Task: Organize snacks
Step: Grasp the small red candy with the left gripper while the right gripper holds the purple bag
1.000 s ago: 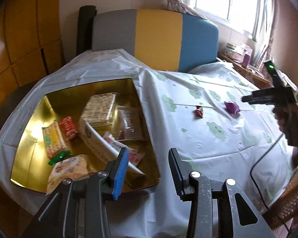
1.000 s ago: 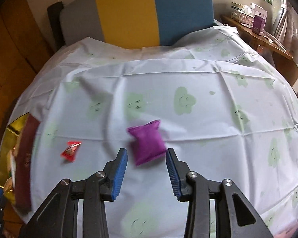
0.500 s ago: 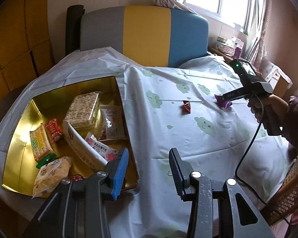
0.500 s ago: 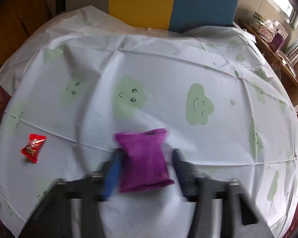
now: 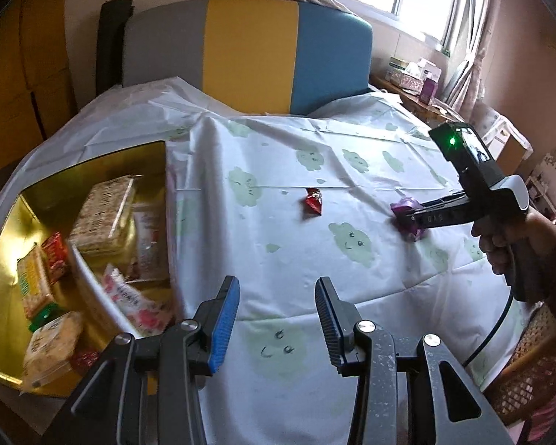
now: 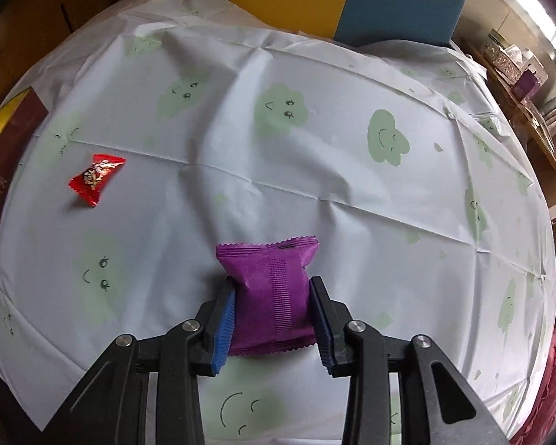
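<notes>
Right wrist view looks steeply down on the desk (image 6: 315,193), which is covered by a white cloth with green cloud faces. The right claw (image 6: 272,319) is tipped down onto the cloth, and its fingers stand either side of the one purple packet (image 6: 274,296), touching or nearly touching its sides; the jaws are partly apart, and whether they squeeze it yet I cannot tell. The packet lies flat on the cloth toward the near edge of the desk. From the left wrist view a hand (image 5: 507,244) grips the right claw's handle, reaching in from the right edge, with a cable hanging below it.

One red candy (image 6: 94,178) lies alone on the cloth, well apart from the purple packet, between it and the gold tin (image 5: 92,170) at the left edge. Inside the tin sit about seven snack packs, some overlapping, so the count is rough.

The left claw (image 5: 276,319) hangs tilted downward over the near edge of the desk, just beside the tin's near corner, jaws partly apart and holding nothing
</notes>
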Demonstrator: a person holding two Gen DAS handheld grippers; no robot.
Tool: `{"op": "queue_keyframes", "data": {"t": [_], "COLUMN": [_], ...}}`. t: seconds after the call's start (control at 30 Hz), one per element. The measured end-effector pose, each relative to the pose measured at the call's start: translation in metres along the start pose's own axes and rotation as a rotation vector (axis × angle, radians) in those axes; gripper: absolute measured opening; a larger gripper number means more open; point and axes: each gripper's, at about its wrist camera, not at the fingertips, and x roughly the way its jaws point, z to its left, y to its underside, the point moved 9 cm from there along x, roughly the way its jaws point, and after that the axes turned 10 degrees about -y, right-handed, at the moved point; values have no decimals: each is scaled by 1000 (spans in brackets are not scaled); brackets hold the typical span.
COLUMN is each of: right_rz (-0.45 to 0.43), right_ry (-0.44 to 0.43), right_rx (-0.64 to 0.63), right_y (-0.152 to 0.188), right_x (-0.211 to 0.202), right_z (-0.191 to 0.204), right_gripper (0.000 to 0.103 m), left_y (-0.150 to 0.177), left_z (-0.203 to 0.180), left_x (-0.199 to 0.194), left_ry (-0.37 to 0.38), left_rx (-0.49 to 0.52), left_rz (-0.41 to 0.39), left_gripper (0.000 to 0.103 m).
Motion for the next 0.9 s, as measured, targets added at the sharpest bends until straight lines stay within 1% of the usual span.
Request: {"op": "queue_keyframes", "data": {"t": [0.1, 0.17, 0.23, 0.37, 0.47, 0.6, 0.73, 0.83, 0.9], "right_rz": [-8, -2, -3, 0, 6, 9, 11, 11, 11], "right_ry": [-36, -44, -44, -27, -16, -17, -19, -24, -25], "right_rx": [32, 35, 37, 26, 16, 19, 17, 19, 14], "right_y": [-2, 0, 0, -2, -3, -4, -6, -8, -9], "right_x": [1, 3, 3, 3, 4, 5, 4, 3, 3], "right_z": [-4, -6, -6, -7, -2, 2, 1, -1, 0], "right_gripper": [39, 39, 39, 39, 39, 39, 39, 39, 39], "left_y": [-3, -5, -8, -20, -32, -47, -59, -66, -71], "left_z": [-10, -15, -18, -25, -35, -52, -64, -70, -74], "left_x": [9, 17, 26, 43, 57, 81, 104, 120, 129], "left_ry": [8, 24, 28, 20, 37, 77, 76, 57, 47], "left_rx": [13, 14, 5, 21, 47, 65, 90, 103, 116], "left_rz": [13, 30, 46, 59, 66, 100, 126, 136, 142], "left_gripper": [43, 43, 43, 43, 43, 42, 40, 40, 39]}}
